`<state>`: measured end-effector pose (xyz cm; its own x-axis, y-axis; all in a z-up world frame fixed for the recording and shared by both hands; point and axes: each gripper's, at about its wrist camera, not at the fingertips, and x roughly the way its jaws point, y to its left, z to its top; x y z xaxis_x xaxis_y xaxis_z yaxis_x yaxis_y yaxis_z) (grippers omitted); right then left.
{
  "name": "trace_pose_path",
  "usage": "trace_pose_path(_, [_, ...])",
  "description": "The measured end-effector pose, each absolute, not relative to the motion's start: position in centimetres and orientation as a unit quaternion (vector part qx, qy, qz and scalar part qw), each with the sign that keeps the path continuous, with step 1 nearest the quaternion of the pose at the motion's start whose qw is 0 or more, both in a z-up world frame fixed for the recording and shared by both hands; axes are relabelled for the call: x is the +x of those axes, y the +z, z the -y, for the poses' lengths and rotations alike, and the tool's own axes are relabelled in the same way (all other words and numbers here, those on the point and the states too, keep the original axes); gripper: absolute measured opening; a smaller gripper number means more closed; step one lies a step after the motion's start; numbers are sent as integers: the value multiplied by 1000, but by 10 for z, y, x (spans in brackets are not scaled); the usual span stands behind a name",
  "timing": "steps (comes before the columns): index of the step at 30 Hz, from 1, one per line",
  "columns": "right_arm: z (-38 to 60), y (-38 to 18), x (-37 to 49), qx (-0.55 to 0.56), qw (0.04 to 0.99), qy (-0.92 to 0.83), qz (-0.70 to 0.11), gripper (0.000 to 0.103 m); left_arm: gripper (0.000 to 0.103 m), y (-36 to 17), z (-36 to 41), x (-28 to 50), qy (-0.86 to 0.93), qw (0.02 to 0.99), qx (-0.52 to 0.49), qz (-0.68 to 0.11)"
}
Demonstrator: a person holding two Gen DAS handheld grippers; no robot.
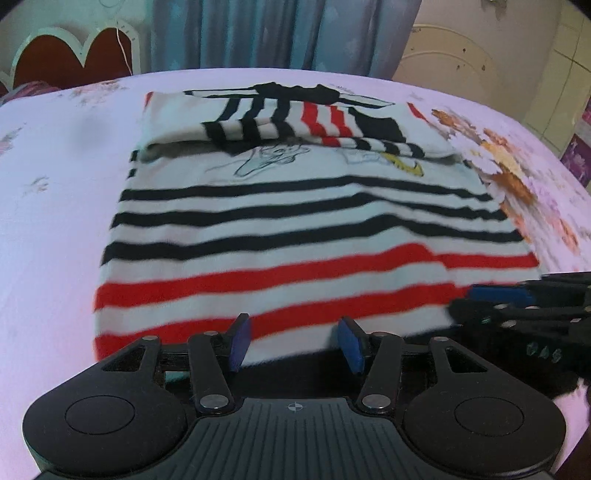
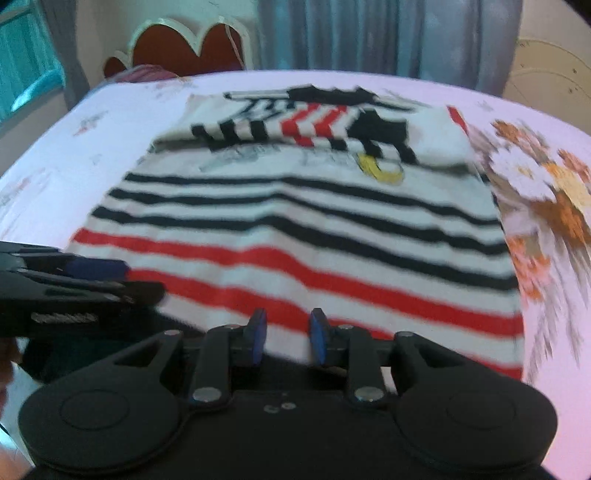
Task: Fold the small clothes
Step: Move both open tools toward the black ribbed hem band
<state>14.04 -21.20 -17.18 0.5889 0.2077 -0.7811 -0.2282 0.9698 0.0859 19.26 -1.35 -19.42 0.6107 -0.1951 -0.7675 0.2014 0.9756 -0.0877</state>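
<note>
From the left wrist camera, a striped sweater lies flat on a pink bedsheet, its hem with red stripes nearest the camera and black stripes further up; both sleeves are folded across the chest at the far end, partly covering a cartoon print. The left gripper sits at the near hem with its blue-padded fingers spread wide, nothing between them. The right gripper reaches in from the right edge at the hem's corner; whether its fingers are apart cannot be told here. A dark red headboard and a grey curtain stand behind the bed. From the right wrist camera, which is blurred, the same sweater fills the middle of the bedsheet, beside a printed flower pattern to the right. The right gripper hovers at the near hem, fingers a moderate gap apart and empty. The left gripper enters from the left at the hem.
</note>
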Motion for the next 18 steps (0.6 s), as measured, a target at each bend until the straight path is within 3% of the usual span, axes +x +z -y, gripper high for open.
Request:
trace_pose_path(15, [258,-170,87,2,897,26,-441,28,53,-191,-17,154,-87,901,-17,-426])
trace_pose_path(17, [255,-167,83,11,899,28,-437,30,60,-190,-20,150,-85,901,-25,-425])
trace_pose_path(18, [254,-165,81,16,900,32,-435,30,69,-189,-21,148,-83,901,-28,-424])
